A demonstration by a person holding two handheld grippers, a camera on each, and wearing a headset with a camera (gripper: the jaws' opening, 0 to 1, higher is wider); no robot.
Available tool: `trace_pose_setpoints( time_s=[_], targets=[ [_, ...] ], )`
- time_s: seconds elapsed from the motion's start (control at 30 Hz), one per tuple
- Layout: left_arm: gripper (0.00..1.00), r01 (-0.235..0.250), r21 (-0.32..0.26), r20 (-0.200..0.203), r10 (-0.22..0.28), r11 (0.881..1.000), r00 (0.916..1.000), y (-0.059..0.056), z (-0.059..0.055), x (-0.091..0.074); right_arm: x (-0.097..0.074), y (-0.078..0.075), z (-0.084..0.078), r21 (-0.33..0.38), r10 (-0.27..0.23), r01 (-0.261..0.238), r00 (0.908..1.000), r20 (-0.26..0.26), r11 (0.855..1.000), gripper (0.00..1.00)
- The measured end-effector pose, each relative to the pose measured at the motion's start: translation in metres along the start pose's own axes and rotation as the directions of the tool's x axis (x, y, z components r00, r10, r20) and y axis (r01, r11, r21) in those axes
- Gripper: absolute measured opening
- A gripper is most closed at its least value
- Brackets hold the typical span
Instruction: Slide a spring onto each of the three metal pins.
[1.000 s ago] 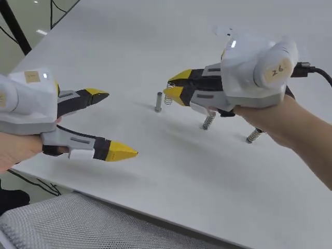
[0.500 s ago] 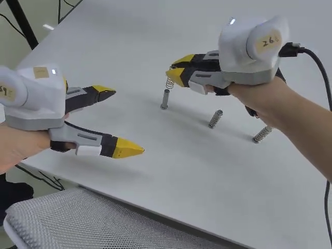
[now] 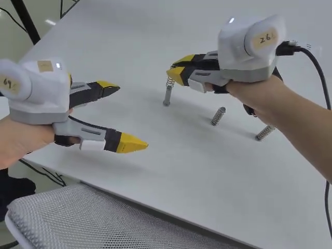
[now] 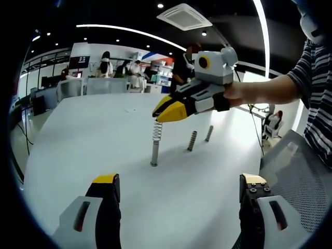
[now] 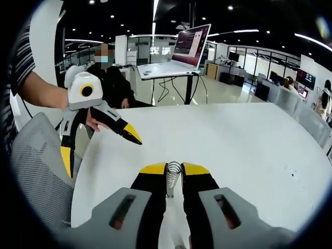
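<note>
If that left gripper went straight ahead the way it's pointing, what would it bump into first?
Probably the metal pin, with the spring held at its top by the right gripper. Depth is hard to judge.

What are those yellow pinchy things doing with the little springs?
A person holds a two-jaw gripper in each hand over a white table. The right gripper is shut on a small coiled metal spring, held right at the top of an upright grey metal pin. Nearby, two other pins already wear springs. The left gripper hangs open off to the side, holding nothing.
</note>
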State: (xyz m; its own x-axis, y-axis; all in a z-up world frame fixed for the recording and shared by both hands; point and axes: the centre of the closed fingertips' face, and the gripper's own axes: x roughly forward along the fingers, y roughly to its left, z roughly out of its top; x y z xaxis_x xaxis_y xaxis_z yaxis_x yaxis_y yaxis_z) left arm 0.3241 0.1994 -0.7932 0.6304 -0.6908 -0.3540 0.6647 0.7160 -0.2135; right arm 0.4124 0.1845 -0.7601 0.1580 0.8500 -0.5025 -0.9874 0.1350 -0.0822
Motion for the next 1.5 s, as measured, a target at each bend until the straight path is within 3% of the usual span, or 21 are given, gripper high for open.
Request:
trace_pose_setpoints(
  time_s=[0.4,0.8,1.0,1.13,1.17,1.5],
  targets=[
    [0.93,-0.007,-0.008,-0.005,0.007,1.0,1.0,0.001,-0.004,-0.004,0.005,0.001,-0.011,0.003,-0.005,0.005,0.9996,-0.028,1.0,0.12],
    [0.92,-0.008,-0.011,-0.006,0.008,1.0,0.9999,0.001,-0.006,-0.003,0.024,0.008,-0.047,-0.014,-0.003,0.001,0.9898,-0.142,1.0,0.12],
    [0.92,-0.008,-0.012,-0.009,0.007,1.0,0.9999,0.0,-0.007,-0.003,0.028,0.009,-0.057,-0.01,-0.005,0.003,0.9837,-0.18,1.0,0.12],
    [0.92,-0.005,-0.012,-0.009,0.005,1.0,0.9999,-0.001,-0.007,-0.002,0.029,0.01,-0.065,-0.013,-0.005,0.003,0.9818,-0.19,1.0,0.12],
    [0.92,-0.004,-0.012,-0.008,0.004,1.0,1.0,-0.001,-0.007,-0.001,0.029,0.011,-0.062,-0.005,-0.006,0.006,0.9848,-0.174,1.0,0.12],
    [0.92,0.005,-0.009,-0.01,-0.005,1.0,0.9999,-0.004,-0.005,0.002,0.027,0.009,-0.064,0.006,-0.007,0.008,0.9833,-0.182,1.0,0.14]
  ],
)
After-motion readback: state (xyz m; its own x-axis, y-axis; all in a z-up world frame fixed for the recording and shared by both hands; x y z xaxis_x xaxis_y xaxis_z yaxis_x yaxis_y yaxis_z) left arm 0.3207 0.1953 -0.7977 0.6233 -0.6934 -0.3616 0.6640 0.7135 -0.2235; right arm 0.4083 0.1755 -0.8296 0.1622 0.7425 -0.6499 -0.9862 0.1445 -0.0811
